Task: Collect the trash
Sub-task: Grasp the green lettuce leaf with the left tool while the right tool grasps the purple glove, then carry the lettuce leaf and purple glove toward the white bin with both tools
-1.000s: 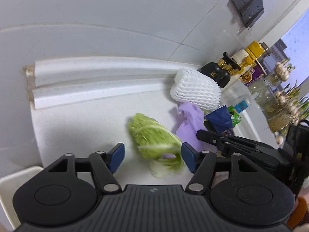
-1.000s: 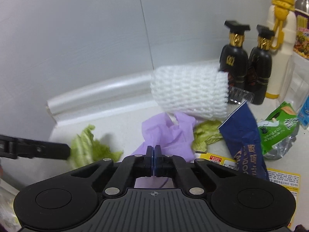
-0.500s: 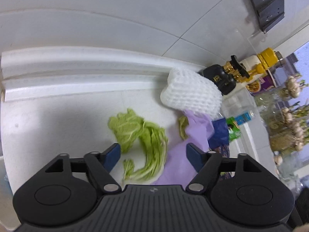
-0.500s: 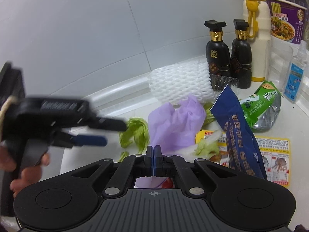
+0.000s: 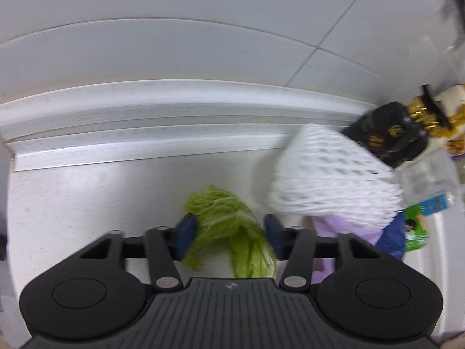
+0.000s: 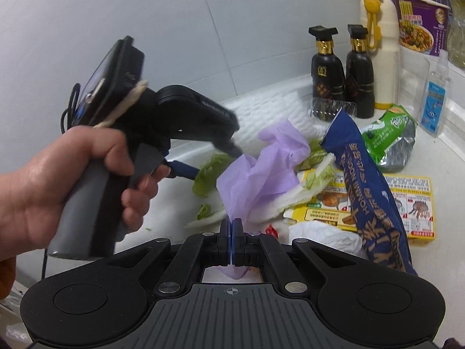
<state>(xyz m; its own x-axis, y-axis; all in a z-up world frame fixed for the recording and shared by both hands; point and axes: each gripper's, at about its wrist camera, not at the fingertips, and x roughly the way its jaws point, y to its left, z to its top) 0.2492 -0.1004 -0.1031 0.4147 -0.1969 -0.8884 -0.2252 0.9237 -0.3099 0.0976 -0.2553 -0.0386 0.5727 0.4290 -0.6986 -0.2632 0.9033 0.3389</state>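
My left gripper (image 5: 229,231) is open, its blue pads on either side of a green cabbage leaf (image 5: 229,224) lying on the white counter. In the right wrist view the left gripper (image 6: 203,157) reaches down to that leaf (image 6: 209,171). My right gripper (image 6: 231,234) is shut on a purple plastic bag (image 6: 261,168) and holds its edge up. Around the bag lie a white foam net sleeve (image 5: 328,180), more cabbage pieces (image 6: 316,177), a blue snack wrapper (image 6: 369,186), a green foil packet (image 6: 389,139), a yellow box (image 6: 407,203) and a crumpled white tissue (image 6: 322,235).
Two black sauce bottles (image 6: 328,69), a yellow-capped bottle (image 6: 377,43), an instant noodle cup (image 6: 418,23) and a small clear spray bottle (image 6: 436,99) stand at the back right. A white backsplash ledge (image 5: 145,133) runs along the tiled wall.
My left gripper has moved forward and down so the cabbage leaf now sits between its open pads. My right gripper has pulled back slightly, still holding the purple bag.
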